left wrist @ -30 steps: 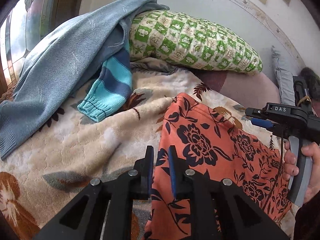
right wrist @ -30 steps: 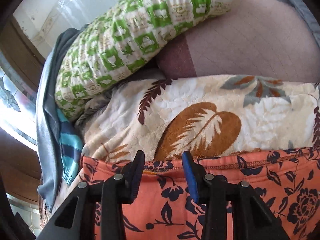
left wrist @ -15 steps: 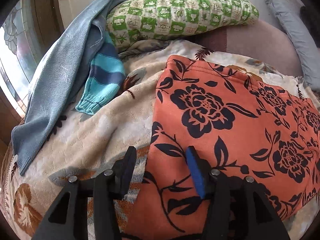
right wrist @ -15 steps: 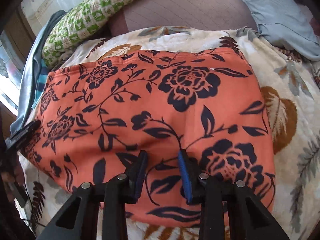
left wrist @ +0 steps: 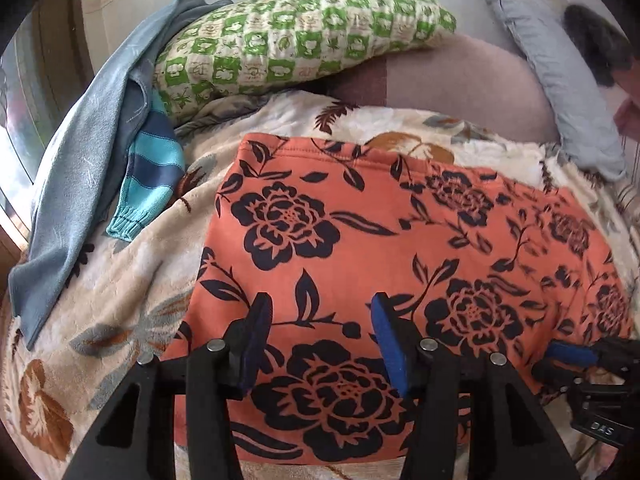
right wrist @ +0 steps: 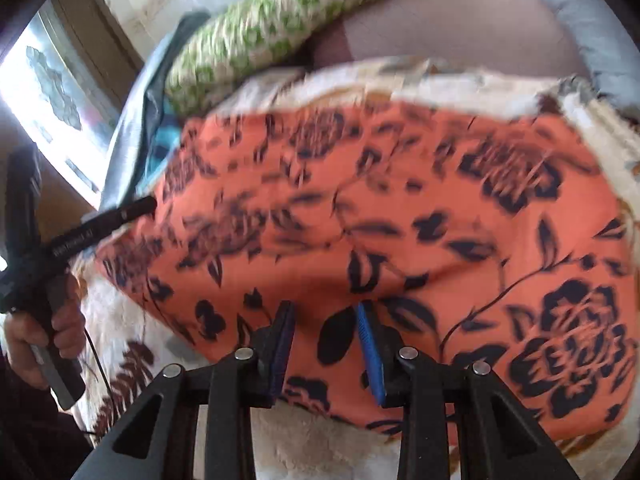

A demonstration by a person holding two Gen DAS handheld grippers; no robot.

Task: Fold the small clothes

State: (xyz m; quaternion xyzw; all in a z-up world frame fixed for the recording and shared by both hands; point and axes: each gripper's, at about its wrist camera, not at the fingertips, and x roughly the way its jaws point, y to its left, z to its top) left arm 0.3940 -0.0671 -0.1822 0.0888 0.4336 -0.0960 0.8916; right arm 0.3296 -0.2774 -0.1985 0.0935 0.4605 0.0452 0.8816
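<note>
- Orange cloth printed with dark flowers, the small garment point(left wrist: 360, 248), lay spread flat on a leaf-patterned blanket point(left wrist: 100, 280), apparently smoothed for folding.
- The left gripper point(left wrist: 316, 344) hung over its near edge, jaws having just parted, nothing pinched between them.
- The right gripper point(right wrist: 324, 352) hovered alongside, jaws narrowly apart and just drawn in, clasping nothing.
- A green checked pillow point(left wrist: 304, 36) and blue knitwear point(left wrist: 80, 168) lay beyond, likely set aside.

The orange floral garment point(left wrist: 360, 248) is smooth matt cloth. Beneath it, the leaf-print blanket point(left wrist: 120, 280) looks plush and embossed. At upper left, the striped sleeve point(left wrist: 150, 176) is ribbed knit; the green checked pillow point(left wrist: 296, 36) is quilted.
</note>
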